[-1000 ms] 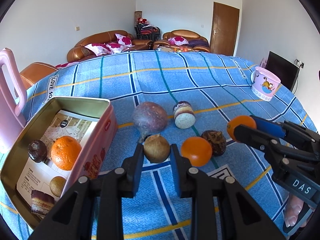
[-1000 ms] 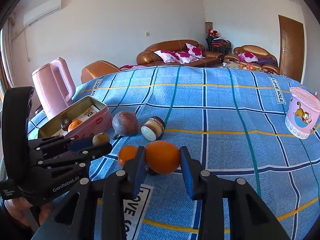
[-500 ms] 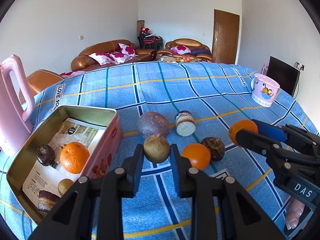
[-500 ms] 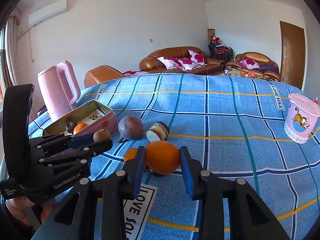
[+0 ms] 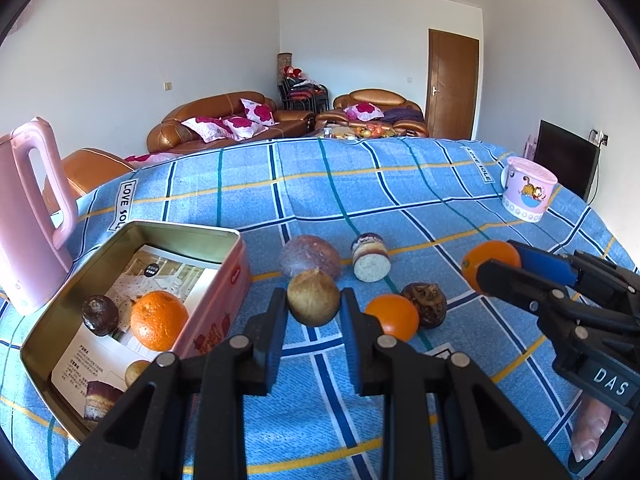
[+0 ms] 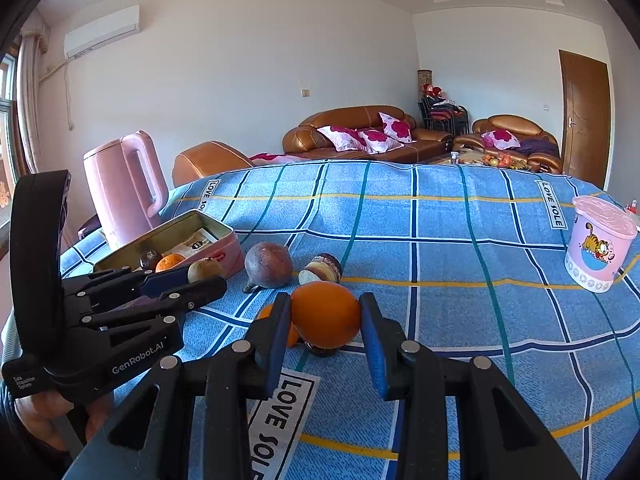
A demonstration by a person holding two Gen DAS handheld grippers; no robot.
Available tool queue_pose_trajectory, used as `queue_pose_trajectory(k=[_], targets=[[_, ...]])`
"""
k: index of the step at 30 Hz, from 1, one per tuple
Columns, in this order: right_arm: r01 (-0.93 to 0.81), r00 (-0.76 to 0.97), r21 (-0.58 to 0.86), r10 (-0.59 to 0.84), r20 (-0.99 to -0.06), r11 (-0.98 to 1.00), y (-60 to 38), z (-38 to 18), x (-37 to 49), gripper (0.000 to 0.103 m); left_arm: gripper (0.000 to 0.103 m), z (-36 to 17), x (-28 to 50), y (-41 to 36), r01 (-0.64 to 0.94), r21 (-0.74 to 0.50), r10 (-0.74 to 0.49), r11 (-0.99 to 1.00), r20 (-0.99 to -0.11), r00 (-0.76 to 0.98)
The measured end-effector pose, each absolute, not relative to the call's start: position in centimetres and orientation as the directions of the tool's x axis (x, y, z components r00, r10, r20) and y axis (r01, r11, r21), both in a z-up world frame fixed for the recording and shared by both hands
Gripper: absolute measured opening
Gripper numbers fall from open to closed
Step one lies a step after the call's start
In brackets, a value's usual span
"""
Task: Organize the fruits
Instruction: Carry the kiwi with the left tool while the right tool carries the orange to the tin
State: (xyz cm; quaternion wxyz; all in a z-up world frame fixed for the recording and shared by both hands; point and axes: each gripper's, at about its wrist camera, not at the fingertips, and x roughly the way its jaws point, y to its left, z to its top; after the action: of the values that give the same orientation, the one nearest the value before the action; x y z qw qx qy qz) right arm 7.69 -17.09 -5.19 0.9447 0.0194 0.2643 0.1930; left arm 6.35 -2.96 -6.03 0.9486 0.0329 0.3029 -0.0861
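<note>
I've got 2 fruits gripped, both lifted clear of the blue checked tablecloth [image 5: 400, 184]. My left gripper [image 5: 313, 320] has its jaws clamped on a brown round fruit [image 5: 313, 297], pads pressing on both sides. My right gripper [image 6: 325, 326] is closed on an orange [image 6: 325, 314], which also shows at the right in the left wrist view, held at the fingertips.

Still on the cloth: a second orange [image 5: 392, 317] near centre, with a dark wrinkled fruit [image 5: 424, 305] touching it on its right. Farther back, a big purple-brown round fruit [image 5: 310, 254] sits just behind the brown one I'm holding, and a short cut piece with a pale end face [image 5: 371, 257] lies on its side to the right of that, apart from it.

The open pink tin [image 5: 224, 308] sits at left, near side of the table, a printed leaflet lining its bottom. Inside: 1 orange [image 5: 159, 320], a small dark round fruit [image 5: 100, 315] just left of it, a pale round fruit [image 5: 136, 372] nearer to me, partly hidden, and a dark red-brown layered chunk [image 5: 100, 400] at the near end.

A pink kettle [image 5: 28, 216] stands at the far left beside the tin. A pink cartoon mug [image 5: 528, 189] stands far right, well apart from the fruit. Fingers [image 5: 592, 436] of the hand on the right gripper show at the lower right.
</note>
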Motion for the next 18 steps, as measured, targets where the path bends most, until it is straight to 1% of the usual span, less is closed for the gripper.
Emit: queue_pose_trajectory(k=[18], targets=[[-0.359, 0.811, 0.119, 0.372, -0.45, 0.926, -17.08, -4.8, 7.04, 0.037, 0.028, -5.51, 5.29, -2.62, 0.173, 0.009, -0.141, 0.985, -0.535, 0.833]])
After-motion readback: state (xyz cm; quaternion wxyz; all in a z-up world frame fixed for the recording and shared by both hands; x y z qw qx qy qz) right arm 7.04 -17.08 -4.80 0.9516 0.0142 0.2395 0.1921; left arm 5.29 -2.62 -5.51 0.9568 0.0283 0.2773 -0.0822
